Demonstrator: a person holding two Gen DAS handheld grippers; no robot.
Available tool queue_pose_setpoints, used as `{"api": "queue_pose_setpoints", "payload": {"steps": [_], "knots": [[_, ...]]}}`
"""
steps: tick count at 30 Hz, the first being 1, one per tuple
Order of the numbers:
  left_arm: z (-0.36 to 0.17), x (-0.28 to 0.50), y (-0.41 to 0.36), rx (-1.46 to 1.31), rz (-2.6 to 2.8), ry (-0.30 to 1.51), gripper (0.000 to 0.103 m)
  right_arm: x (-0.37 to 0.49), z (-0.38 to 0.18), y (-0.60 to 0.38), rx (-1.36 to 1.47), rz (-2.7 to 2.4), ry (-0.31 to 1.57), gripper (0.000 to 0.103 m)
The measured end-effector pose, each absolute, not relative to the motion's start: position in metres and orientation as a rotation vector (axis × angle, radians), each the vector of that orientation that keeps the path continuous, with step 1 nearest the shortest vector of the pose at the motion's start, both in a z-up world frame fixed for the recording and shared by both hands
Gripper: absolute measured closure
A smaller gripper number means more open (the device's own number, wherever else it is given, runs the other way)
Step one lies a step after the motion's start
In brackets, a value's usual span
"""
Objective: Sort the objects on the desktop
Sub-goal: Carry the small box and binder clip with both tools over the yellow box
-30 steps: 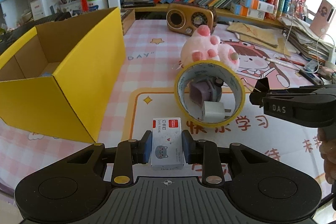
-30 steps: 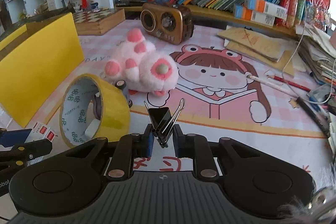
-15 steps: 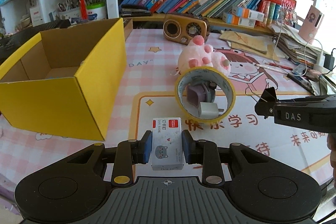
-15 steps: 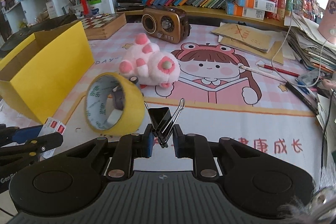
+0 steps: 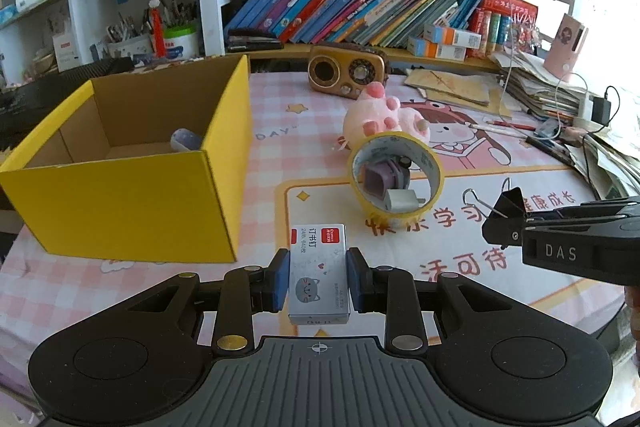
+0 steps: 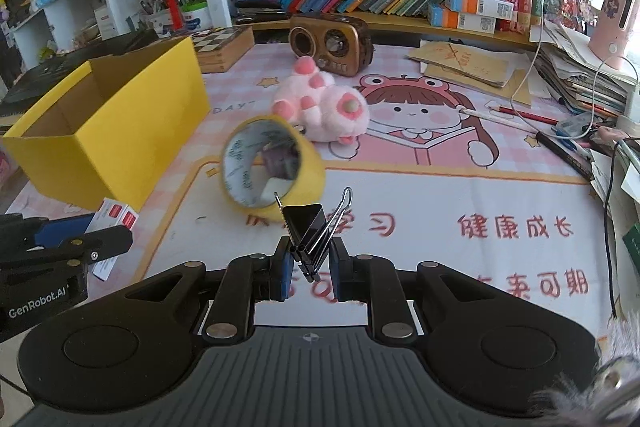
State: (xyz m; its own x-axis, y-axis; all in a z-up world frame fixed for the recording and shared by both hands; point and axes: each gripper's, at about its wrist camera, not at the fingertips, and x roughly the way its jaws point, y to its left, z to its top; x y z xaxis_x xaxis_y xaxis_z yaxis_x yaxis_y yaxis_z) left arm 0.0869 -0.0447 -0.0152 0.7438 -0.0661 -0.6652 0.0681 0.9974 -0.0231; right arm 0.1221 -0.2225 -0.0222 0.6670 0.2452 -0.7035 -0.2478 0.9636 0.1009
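Nearest the table's front edge, the left gripper (image 5: 318,281) is clamped on a small staple box (image 5: 318,269), its fingers (image 5: 280,281) pressing the two long sides. The box is light, stiff cardboard with slick printed faces; a side grip near its middle suits it, though hard squeezing could dent it. Beside it, the right gripper (image 6: 308,263) is closed on a black binder clip (image 6: 310,237), holding the folded steel body while the wire handles stick up. The clip is light, rigid and smooth, so it could twist between the pads. Farther in, a yellow tape roll (image 5: 396,177) stands on edge near the table's middle. Toward the left edge sits the open yellow cardboard box (image 5: 132,187), probably the drop place, with a small rounded item already inside.
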Motion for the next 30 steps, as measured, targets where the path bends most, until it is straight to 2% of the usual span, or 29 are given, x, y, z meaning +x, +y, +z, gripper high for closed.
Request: {"api": "queue_pose_setpoints", "payload": {"steps": [30], "knots": [[-0.009, 0.006, 0.039, 0.002, -0.084, 0.704, 0.075, 0.037, -0.019, -0.132, -0.002, 0.318, 0.801, 0.086]]}}
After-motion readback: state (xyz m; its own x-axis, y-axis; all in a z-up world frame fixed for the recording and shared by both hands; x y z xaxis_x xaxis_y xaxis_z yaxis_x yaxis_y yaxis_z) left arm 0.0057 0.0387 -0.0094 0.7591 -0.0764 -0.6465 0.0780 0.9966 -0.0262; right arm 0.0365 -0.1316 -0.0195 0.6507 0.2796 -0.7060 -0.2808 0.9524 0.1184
